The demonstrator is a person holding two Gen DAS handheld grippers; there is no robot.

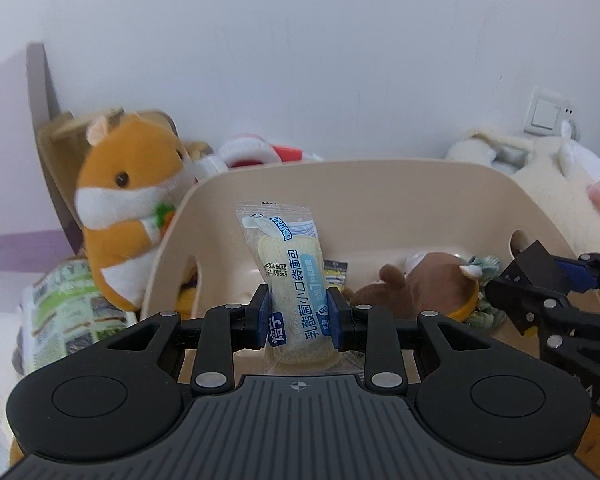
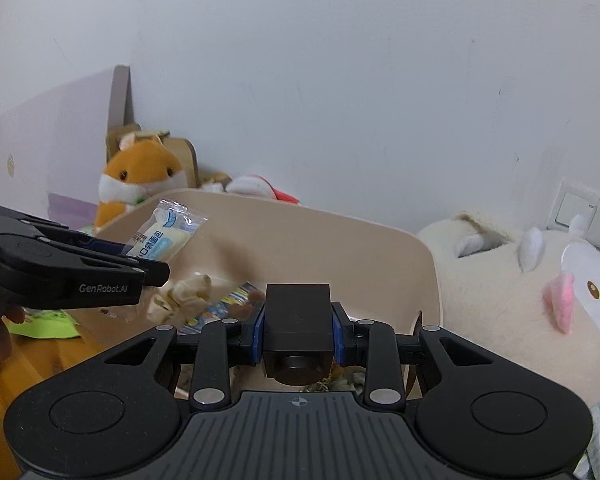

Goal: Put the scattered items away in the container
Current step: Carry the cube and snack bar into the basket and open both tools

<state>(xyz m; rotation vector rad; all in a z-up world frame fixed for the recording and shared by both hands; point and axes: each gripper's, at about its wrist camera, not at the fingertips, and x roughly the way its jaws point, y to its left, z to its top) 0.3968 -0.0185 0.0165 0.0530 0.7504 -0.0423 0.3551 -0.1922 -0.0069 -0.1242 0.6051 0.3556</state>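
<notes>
My left gripper (image 1: pixel 299 312) has its jaws clamped on the bread packet (image 1: pixel 290 276), my right gripper (image 2: pixel 299 330) on a black box (image 2: pixel 298 326), both over the beige bin (image 1: pixel 380 196); next I release each inside

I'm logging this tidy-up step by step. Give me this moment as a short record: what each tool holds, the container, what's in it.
left tool: shut on bread packet, held over the bin
right tool: shut on black box, at the bin's near edge
container: beige bin, open top
in bin: brown plush, snack packets
outside bin: hamster plush on the left, white plush on the right
</notes>
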